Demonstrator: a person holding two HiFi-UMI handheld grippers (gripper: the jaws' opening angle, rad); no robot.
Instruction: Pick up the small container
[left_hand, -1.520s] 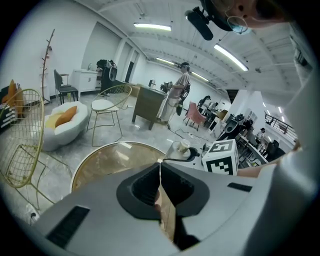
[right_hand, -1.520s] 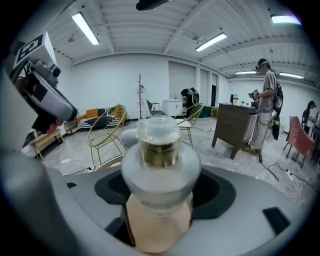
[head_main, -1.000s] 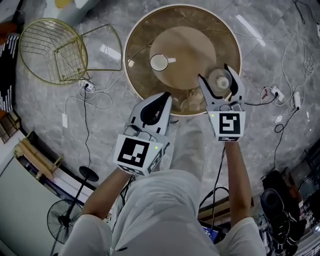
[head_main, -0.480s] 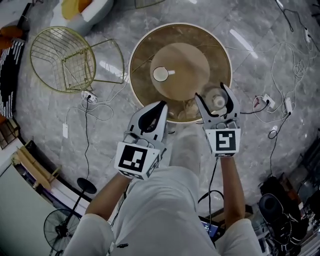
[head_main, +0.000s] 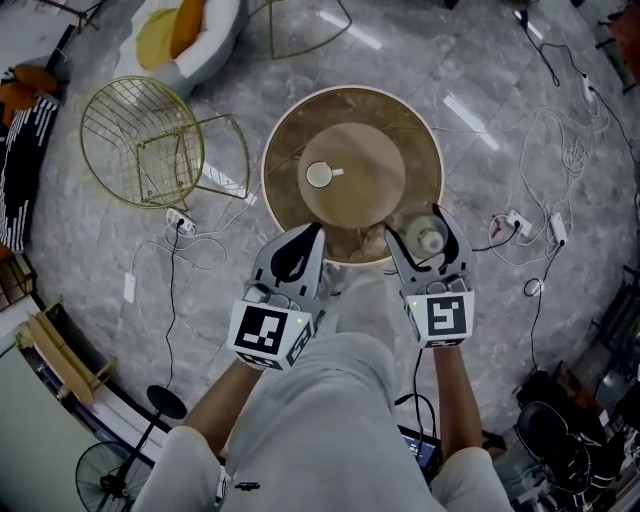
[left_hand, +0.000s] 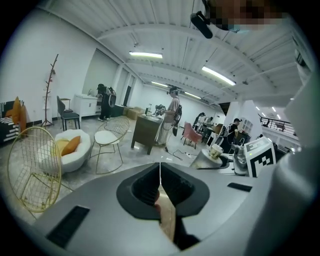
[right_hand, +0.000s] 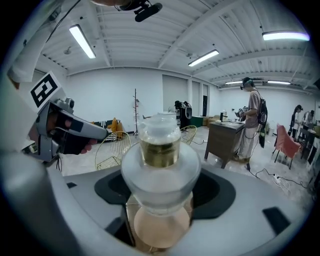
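The right gripper (head_main: 424, 240) is pinching the small container (right_hand: 161, 150) across its wide belly, over the near edge of the bench (head_main: 290, 150). The grasp is looking done, with a clear lift seemingly remaining. The container is standing upright, long axis vertical, lid pointing up. The left gripper (head_main: 308, 238) is hanging pressed together and empty beside that edge.

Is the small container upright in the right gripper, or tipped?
Upright. In the right gripper view the small container stands vertical between the jaws of the right gripper, lid on top, gold band level.
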